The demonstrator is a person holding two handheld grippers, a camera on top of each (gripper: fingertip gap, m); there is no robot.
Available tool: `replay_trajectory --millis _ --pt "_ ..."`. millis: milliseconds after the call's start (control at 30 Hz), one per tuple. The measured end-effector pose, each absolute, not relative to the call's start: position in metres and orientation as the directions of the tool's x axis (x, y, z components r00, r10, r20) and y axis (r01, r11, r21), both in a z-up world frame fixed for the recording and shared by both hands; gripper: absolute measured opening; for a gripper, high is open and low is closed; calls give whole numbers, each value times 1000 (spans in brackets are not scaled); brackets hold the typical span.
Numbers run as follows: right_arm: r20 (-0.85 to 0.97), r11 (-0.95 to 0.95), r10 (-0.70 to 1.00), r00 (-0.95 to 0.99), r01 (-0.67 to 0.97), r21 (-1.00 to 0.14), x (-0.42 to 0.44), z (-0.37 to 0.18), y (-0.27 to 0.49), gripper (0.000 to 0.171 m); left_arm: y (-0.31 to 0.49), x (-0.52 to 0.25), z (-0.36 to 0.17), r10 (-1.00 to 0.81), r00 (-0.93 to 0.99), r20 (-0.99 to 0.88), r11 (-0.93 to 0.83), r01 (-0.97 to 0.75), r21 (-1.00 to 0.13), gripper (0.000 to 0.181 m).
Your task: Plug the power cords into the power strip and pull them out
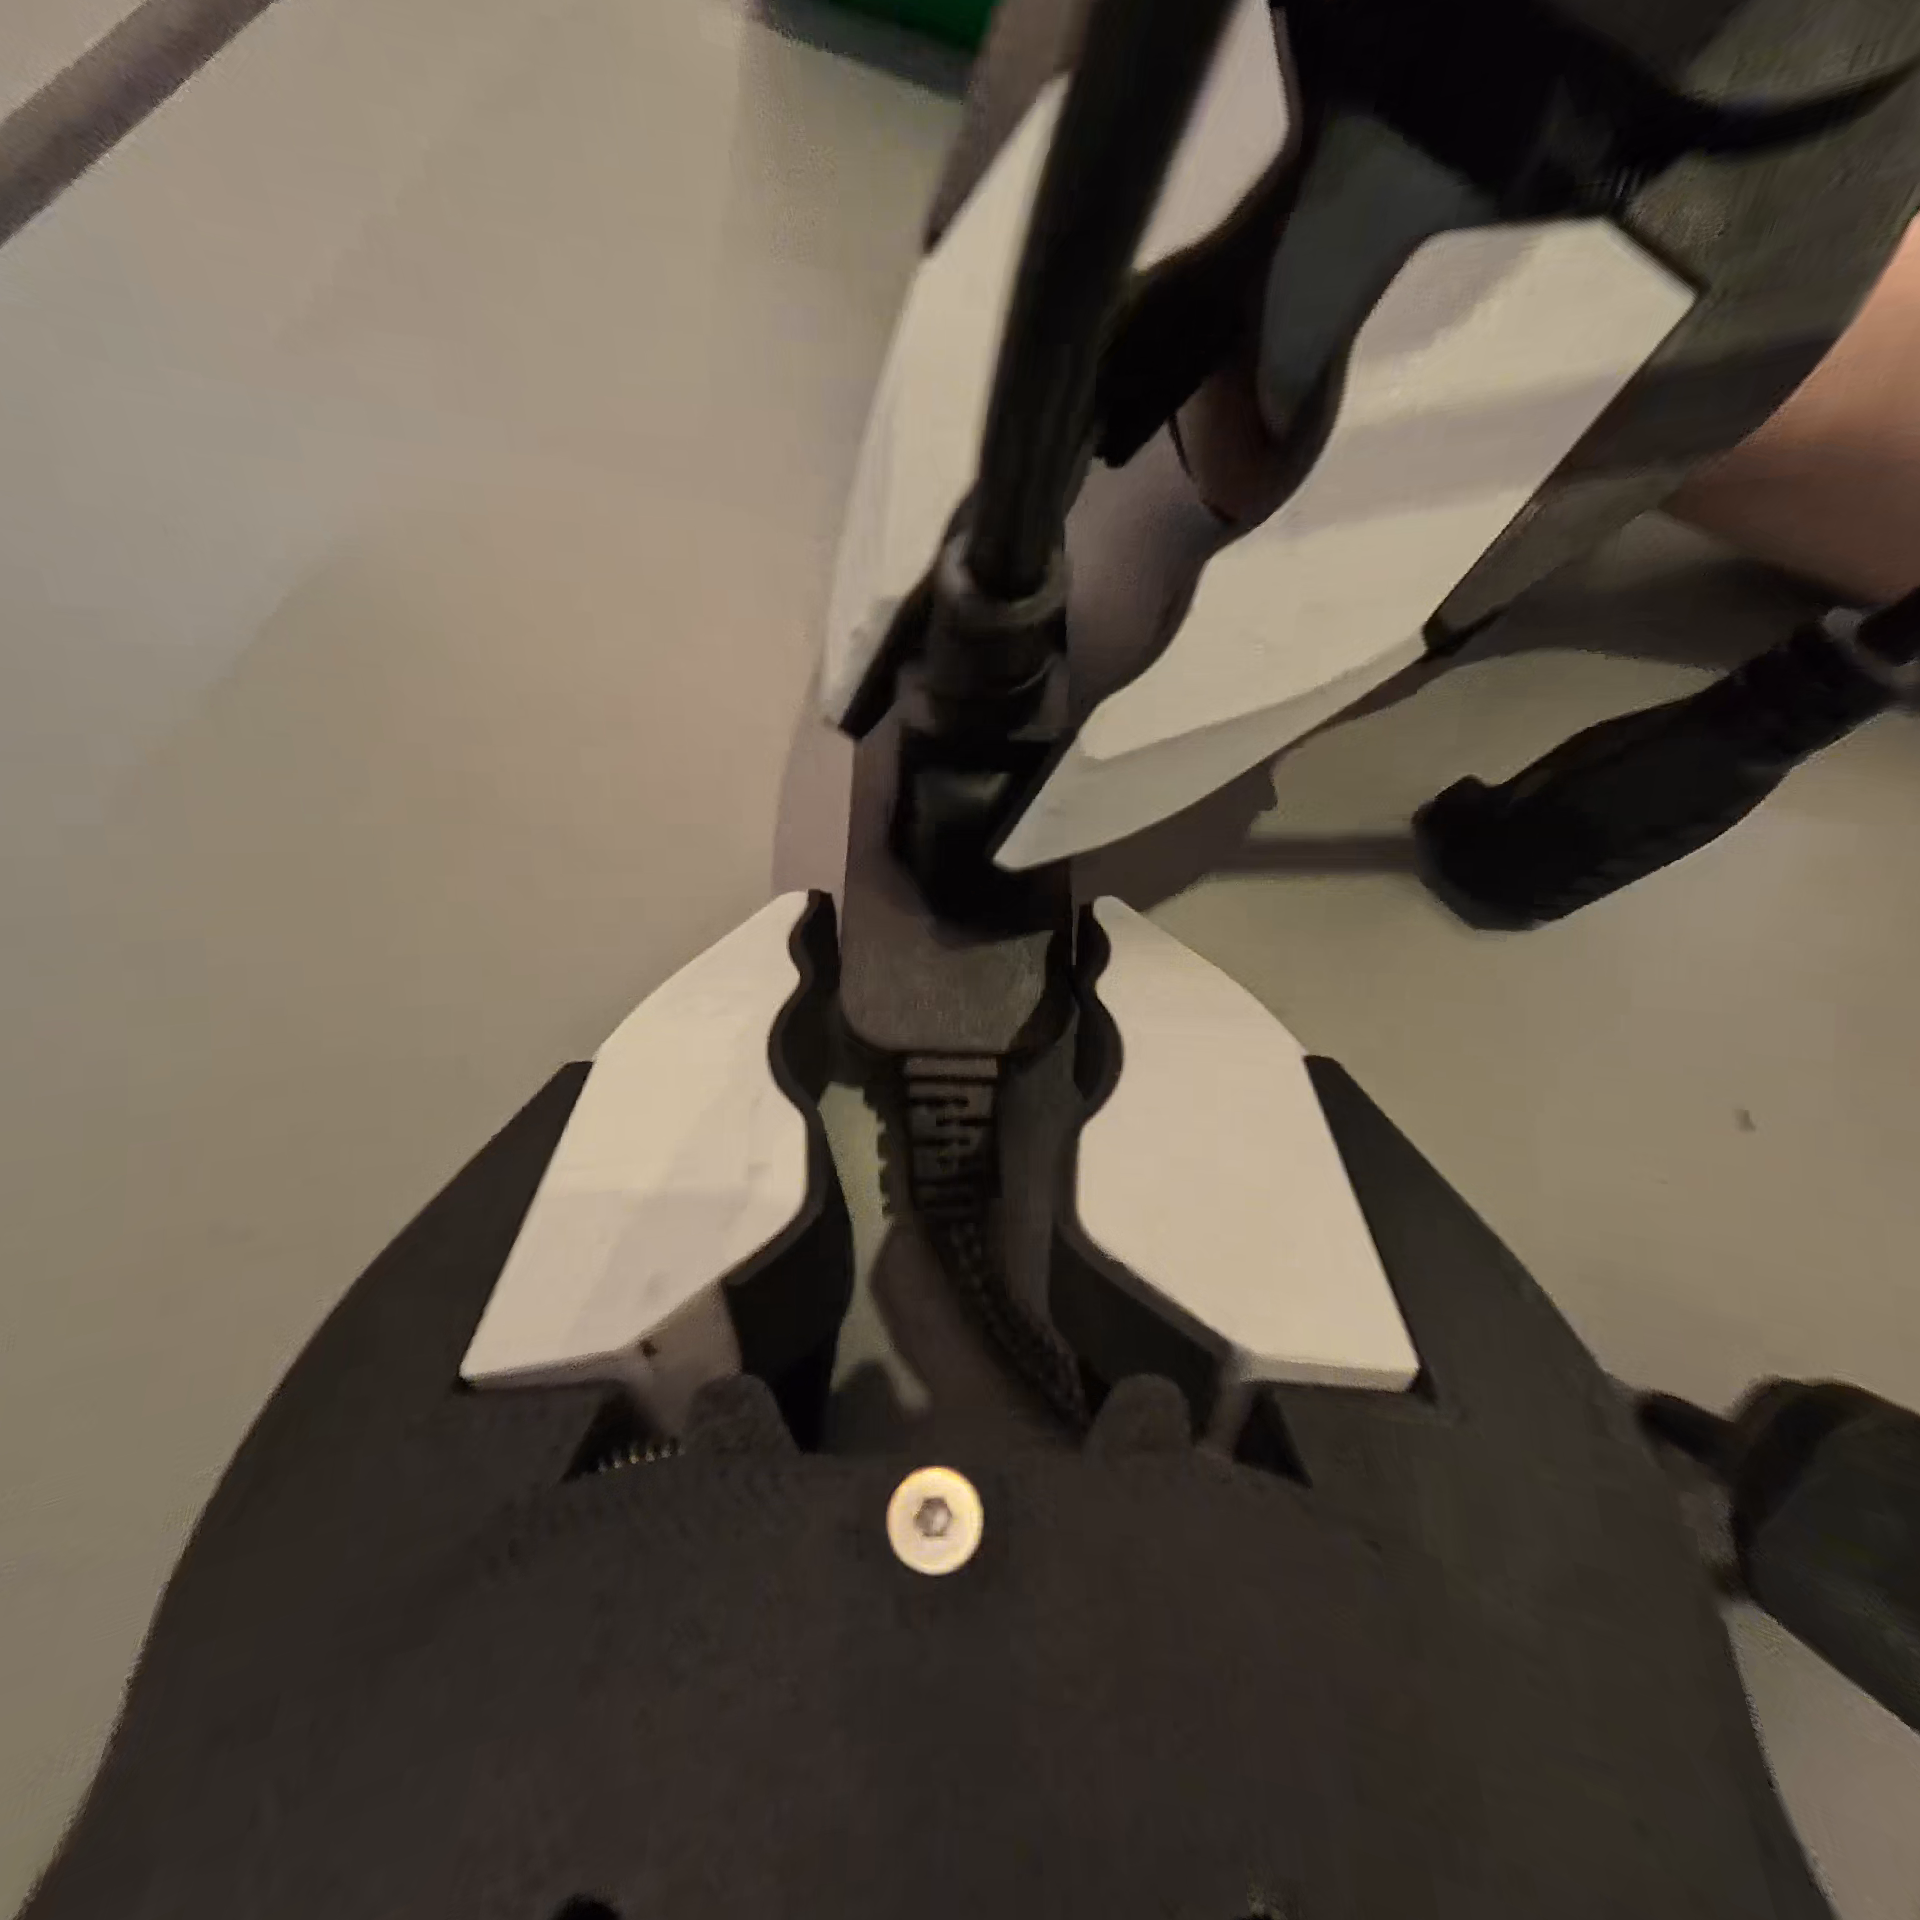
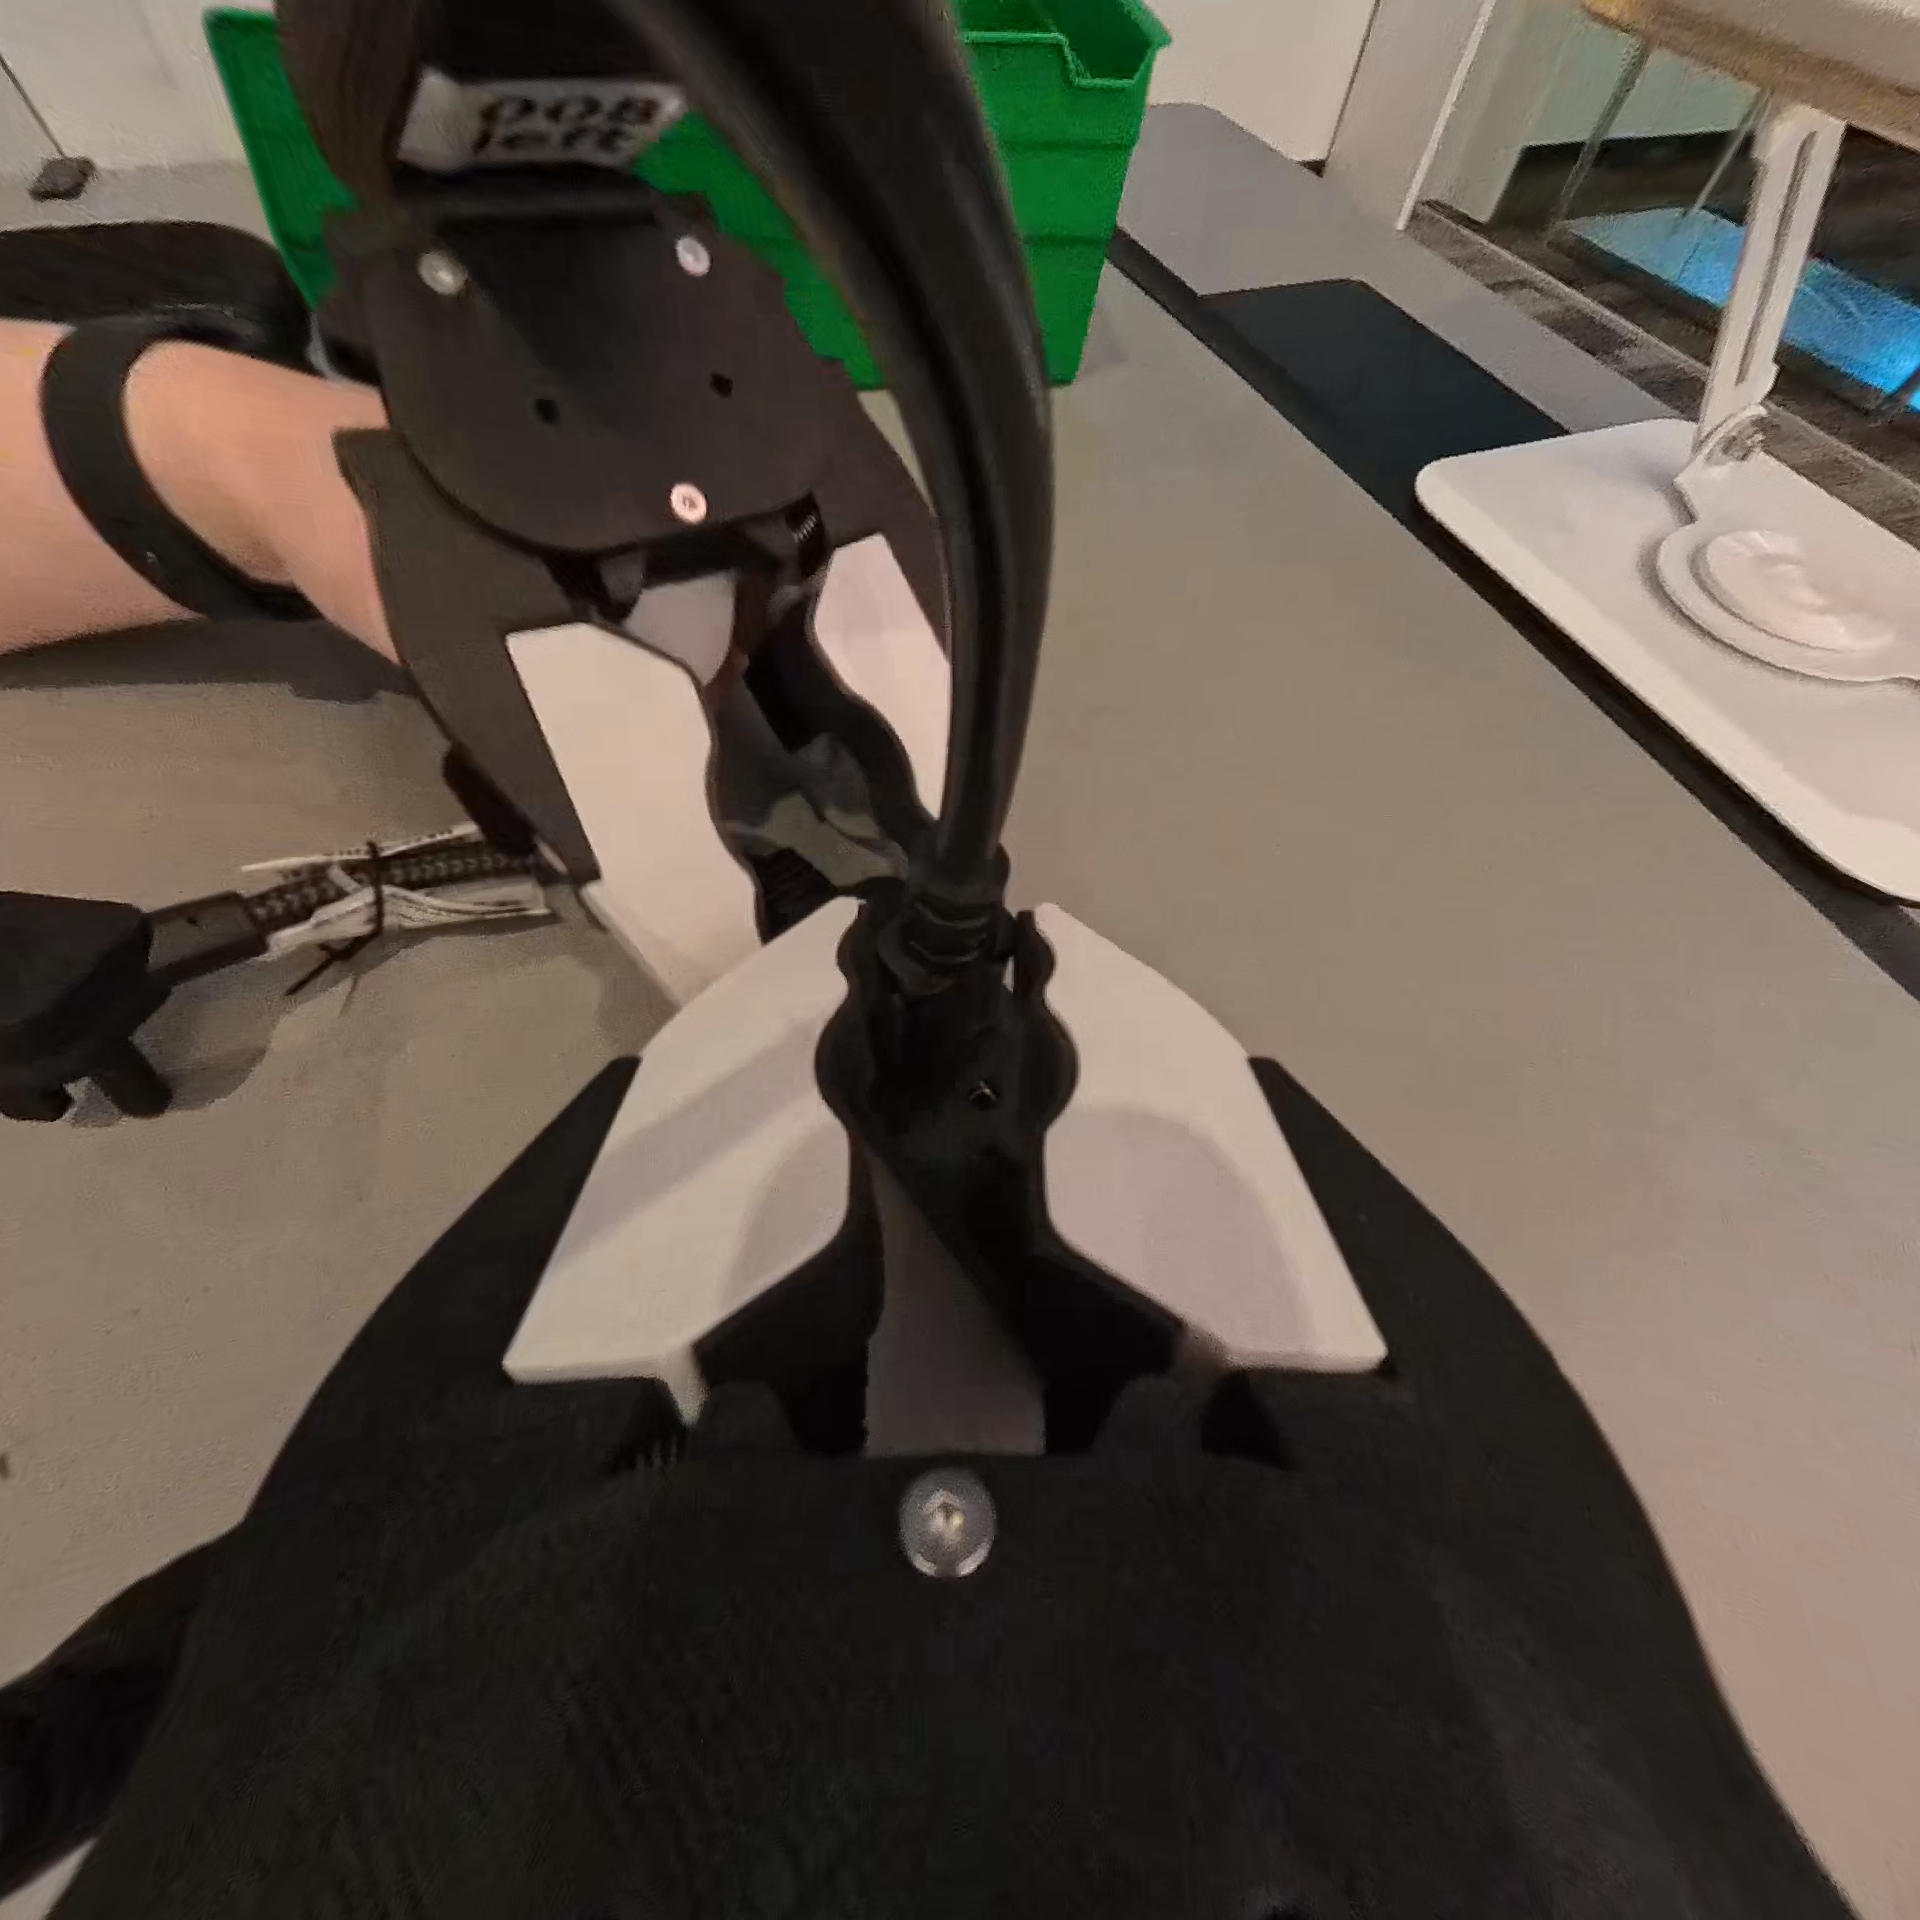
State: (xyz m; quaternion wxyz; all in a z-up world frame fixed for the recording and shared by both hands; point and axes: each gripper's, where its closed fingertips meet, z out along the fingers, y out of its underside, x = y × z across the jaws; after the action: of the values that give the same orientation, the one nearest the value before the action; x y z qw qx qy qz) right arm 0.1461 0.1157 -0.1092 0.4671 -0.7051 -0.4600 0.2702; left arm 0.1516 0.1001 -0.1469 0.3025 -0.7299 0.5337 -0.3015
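Left gripper (image 1: 940, 977): we see our jaws pinching the end of the grey power strip (image 1: 940, 982), just where its braided cable (image 1: 951, 1143) leaves it and runs back between our fingers.
Right gripper (image 2: 940, 997): our jaws are pressed onto the black plug (image 2: 935, 1049) of a power cord (image 2: 997, 520), whose cable rises out of the grip and curves away toward the top.
Power strip and plug: in the left wrist view, the plug sits against the strip just beyond our left fingertips; we cannot tell whether it is fully seated.
Table (image 2: 1351, 935): a grey surface under both grippers.
Far side: a green bin (image 2: 1049, 208) stands behind the grippers.
Right: a white stand (image 2: 1714, 582) rests on the table, well apart.
Left, near: another black plug (image 2: 62, 997) with a braided cable lies on the table.
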Motion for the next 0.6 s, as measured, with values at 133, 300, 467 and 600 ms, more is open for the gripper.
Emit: replay_trajectory --millis 133,300,467,600 --pt "31 -141 904 426 366 -920 146 -109 117 26 101 147 -144 -954 233 186 -289 -567 -772 40" --pt "-9 -173 900 435 337 -926 146 -108 118 24 102 148 -145 -957 252 144 -267 -576 -772 41" --pt "-36 -235 859 511 330 -914 145 -108 124 25 104 148 -146 -955 281 98 -251 -583 -772 41" --pt "-24 -265 796 604 313 -912 144 -109 130 24 105 149 -146 -941 312 132 -295 -564 -771 41"
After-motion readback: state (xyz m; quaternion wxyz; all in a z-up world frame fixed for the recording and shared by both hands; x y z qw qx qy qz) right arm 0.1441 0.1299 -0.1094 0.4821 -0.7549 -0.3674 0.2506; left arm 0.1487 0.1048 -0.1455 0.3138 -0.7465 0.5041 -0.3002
